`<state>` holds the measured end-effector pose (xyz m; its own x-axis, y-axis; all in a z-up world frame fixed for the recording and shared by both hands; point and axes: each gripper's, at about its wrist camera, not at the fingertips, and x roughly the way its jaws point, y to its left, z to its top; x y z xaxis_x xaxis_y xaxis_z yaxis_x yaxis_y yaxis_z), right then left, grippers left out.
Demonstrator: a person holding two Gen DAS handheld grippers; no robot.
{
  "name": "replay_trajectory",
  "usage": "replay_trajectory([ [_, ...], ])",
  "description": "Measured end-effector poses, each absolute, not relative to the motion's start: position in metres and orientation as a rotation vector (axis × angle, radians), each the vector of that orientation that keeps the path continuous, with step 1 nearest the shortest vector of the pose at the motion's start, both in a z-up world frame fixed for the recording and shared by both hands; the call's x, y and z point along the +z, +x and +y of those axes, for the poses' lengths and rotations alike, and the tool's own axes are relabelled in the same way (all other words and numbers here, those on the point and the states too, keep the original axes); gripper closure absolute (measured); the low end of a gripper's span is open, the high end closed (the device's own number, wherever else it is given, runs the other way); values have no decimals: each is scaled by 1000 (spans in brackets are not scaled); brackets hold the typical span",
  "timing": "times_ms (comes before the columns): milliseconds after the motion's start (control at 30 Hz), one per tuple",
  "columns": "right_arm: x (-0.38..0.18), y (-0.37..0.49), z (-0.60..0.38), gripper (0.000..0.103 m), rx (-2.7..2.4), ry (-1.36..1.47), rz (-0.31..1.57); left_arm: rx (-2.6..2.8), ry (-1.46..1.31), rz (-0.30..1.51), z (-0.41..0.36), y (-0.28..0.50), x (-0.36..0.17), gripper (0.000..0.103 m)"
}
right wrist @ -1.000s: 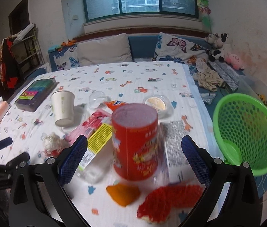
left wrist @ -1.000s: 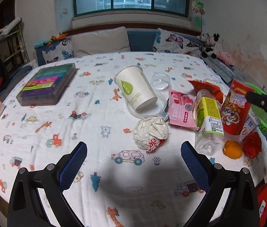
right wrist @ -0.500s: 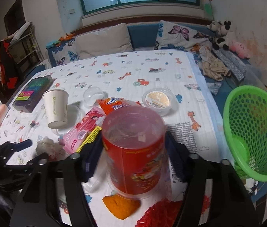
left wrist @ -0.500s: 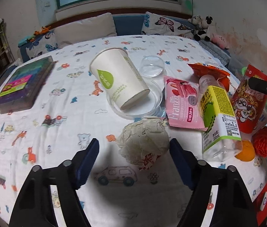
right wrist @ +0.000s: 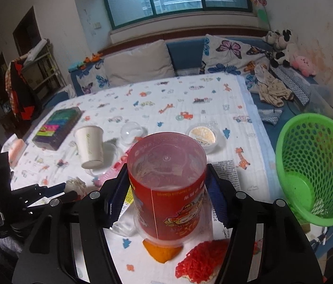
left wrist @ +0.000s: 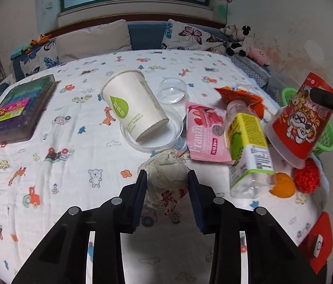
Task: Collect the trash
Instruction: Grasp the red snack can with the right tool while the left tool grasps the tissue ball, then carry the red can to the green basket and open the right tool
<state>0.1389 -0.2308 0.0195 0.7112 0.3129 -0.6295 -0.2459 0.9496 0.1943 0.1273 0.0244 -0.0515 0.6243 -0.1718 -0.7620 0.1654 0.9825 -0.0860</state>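
On a worktop (left wrist: pixel 48 123) covered in a cartoon-print cloth, the left gripper (left wrist: pixel 167 184) has just closed its fingers onto a crumpled white paper ball (left wrist: pixel 166 175) near the front edge. The right gripper (right wrist: pixel 166 184) pinches a red cartoon-printed tub (right wrist: pixel 166 184) with a clear lid, raised and tilted. Only the right wrist view shows the whole green mesh basket (right wrist: pixel 317 179) to the right; only the left shows a pink packet (left wrist: pixel 204 135) reading "Franzzi".
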Motion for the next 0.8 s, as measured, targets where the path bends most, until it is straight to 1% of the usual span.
replay_trajectory([
  [200,44,125,-249,40,319,125,667,-243,2,815,18,113,-15,69],
  [367,58,119,-277,40,271,140,633,-337,36,776,-17,120,16,69],
  [567,66,114,-330,40,149,153,605,-516,68,755,-93,145,45,69],
  [800,64,108,-404,40,-6,194,584,-670,150,776,-197,183,51,69],
])
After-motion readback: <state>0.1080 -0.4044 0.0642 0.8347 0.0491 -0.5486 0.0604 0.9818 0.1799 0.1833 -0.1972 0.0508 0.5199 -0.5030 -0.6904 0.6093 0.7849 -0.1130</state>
